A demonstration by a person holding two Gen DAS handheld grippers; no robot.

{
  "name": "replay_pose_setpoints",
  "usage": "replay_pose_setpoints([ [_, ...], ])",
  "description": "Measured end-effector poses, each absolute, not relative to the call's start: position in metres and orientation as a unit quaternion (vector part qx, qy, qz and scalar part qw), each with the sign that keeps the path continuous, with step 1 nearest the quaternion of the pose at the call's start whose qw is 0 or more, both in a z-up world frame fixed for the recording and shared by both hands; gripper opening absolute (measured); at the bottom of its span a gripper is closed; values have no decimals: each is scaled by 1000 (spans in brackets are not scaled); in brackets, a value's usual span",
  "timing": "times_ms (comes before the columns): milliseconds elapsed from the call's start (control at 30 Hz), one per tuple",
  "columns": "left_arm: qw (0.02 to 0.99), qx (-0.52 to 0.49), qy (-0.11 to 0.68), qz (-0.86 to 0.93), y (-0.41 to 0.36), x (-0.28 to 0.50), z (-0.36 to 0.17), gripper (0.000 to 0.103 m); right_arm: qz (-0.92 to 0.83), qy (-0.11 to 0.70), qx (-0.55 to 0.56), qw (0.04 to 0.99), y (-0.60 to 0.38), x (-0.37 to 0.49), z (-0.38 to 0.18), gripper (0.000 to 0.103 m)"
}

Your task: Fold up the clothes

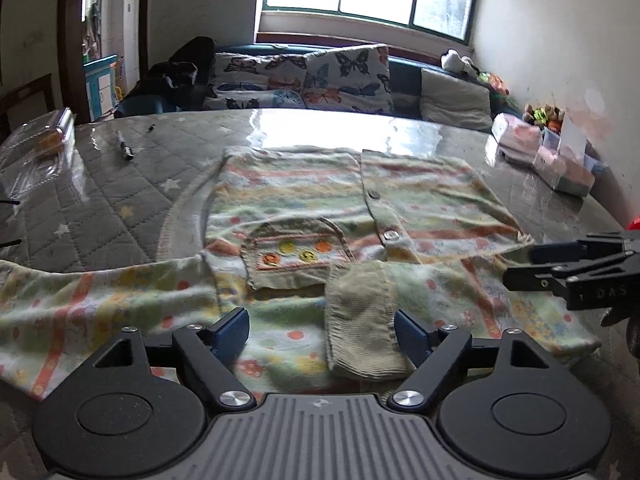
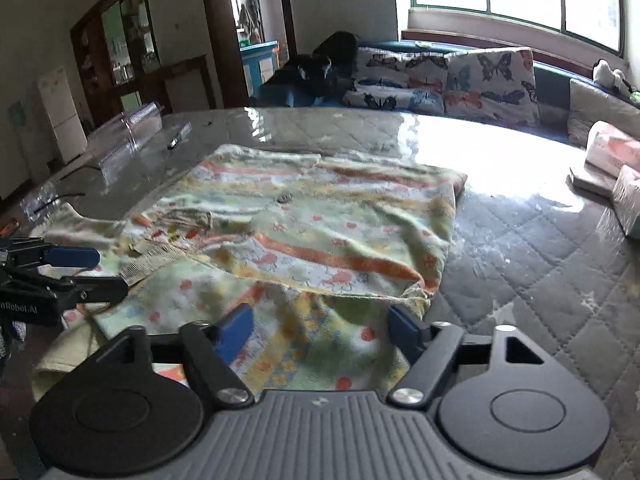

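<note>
A small flower-and-stripe patterned cardigan [image 1: 304, 200] lies spread on the quilted table [image 1: 120, 200], buttons and a ribbed pocket [image 1: 296, 256] facing up. A sleeve is folded across its front, and the ribbed cuff [image 1: 360, 320] lies between the fingers of my left gripper [image 1: 320, 330], which is open just above the cloth. My right gripper [image 1: 524, 268] shows at the right edge by the garment's side. In the right wrist view the right gripper [image 2: 320, 332] hangs open over the cardigan [image 2: 320, 220] near its edge, gripping nothing. The left gripper [image 2: 106, 272] stands open at the left.
A clear plastic box [image 1: 36, 148] and a pen [image 1: 125, 148] lie at the table's far left. Wrapped packs [image 1: 552, 156] sit at the far right. Behind the table is a sofa with butterfly cushions [image 1: 304, 80]. Bare quilted table [image 2: 520, 260] lies right of the garment.
</note>
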State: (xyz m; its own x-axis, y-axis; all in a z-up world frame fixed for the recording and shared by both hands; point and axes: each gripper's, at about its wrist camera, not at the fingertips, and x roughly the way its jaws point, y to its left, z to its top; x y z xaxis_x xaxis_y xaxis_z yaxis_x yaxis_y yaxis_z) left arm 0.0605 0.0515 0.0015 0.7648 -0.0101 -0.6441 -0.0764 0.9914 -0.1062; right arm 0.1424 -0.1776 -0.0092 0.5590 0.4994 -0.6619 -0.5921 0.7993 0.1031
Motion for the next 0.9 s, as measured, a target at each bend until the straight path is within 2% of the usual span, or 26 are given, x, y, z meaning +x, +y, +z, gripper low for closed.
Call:
replay_pose_setpoints([
  [100, 942, -72, 325, 39, 65, 49, 10, 88, 309, 342, -76, 884, -174, 134, -7, 93],
  [200, 943, -81, 316, 73, 84, 39, 12, 88, 308, 353, -84, 879, -168, 132, -15, 95],
  [333, 936, -100, 310, 136, 117, 26, 9, 89, 304, 349, -98, 881, -159, 126, -21, 103],
  [700, 885, -153, 292, 329, 220, -7, -6, 89, 293, 343, -121, 884, -152, 120, -30, 103],
  [833, 873, -168, 292, 352, 240, -9, -10, 82, 292, 333, -117, 889, -153, 117, -32, 103],
  [900, 869, -174, 293, 358, 246, -8, -12, 75, 290, 324, -114, 893, -154, 115, -34, 103],
])
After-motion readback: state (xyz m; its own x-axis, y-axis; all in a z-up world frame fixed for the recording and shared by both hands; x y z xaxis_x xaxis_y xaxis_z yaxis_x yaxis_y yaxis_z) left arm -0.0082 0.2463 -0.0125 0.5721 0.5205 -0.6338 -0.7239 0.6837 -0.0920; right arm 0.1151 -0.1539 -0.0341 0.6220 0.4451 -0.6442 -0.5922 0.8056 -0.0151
